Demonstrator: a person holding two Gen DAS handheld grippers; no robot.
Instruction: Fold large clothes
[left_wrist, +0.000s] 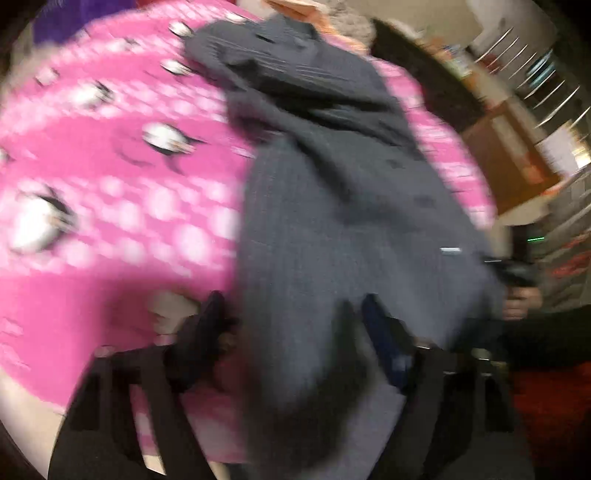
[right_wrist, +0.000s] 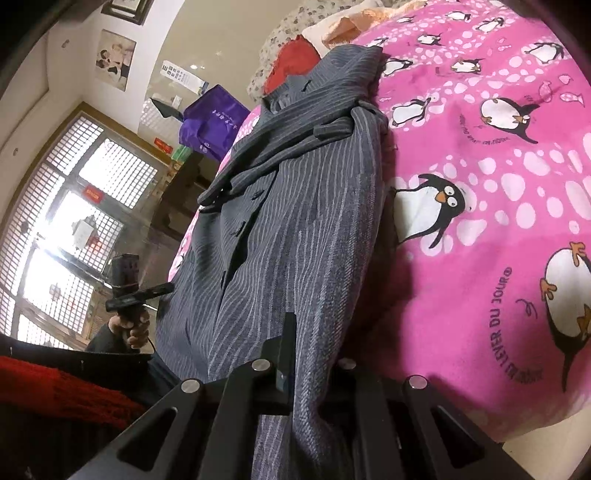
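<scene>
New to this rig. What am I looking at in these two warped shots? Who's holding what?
No robot here: a person carries a handheld two-finger claw in each hand, with a fisheye camera on each looking along its fingers. That explains the warping.

The blurred picture is from the left claw, the sharp one from the right claw.

A dark grey pinstriped garment lies along a pink penguin-print bedcover. The right claw is shut on the garment's near end. The left claw stands open with cloth between its fingers, which do not seem to be pressing it. In the right view, a hand holds the left claw's handle.
</scene>
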